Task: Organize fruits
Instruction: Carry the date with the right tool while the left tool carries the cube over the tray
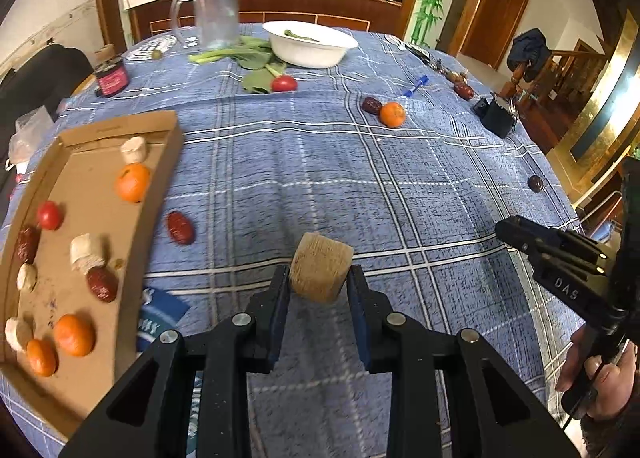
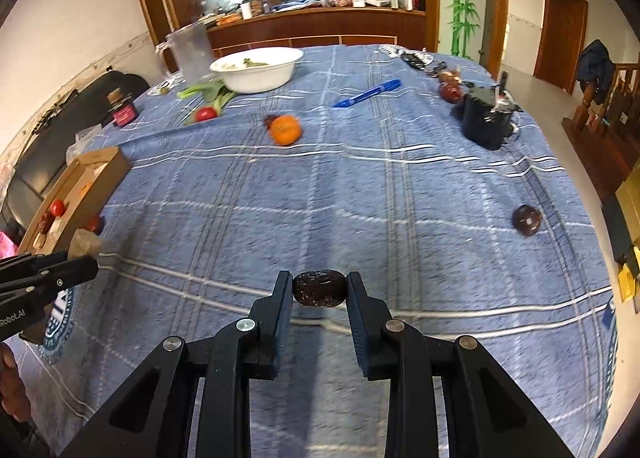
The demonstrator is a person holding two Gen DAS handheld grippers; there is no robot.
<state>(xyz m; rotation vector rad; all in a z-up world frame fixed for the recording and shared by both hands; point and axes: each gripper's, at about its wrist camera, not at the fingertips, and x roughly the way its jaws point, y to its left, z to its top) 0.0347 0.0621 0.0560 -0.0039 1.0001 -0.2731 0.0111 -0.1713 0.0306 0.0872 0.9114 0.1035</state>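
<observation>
A pale, ridged cylindrical chunk (image 1: pixel 321 272) is clamped between the pads of the left gripper (image 1: pixel 319 286) above the blue plaid tablecloth (image 1: pixel 360 186), just right of the cardboard tray (image 1: pixel 160 162), in which oranges, red dates, a tomato and pale pieces are gathered. A dark wrinkled date (image 2: pixel 319 288) is pinched by the right gripper (image 2: pixel 319 290). An orange (image 2: pixel 285 130) and a round dark fruit (image 2: pixel 527 220) are left on the cloth
</observation>
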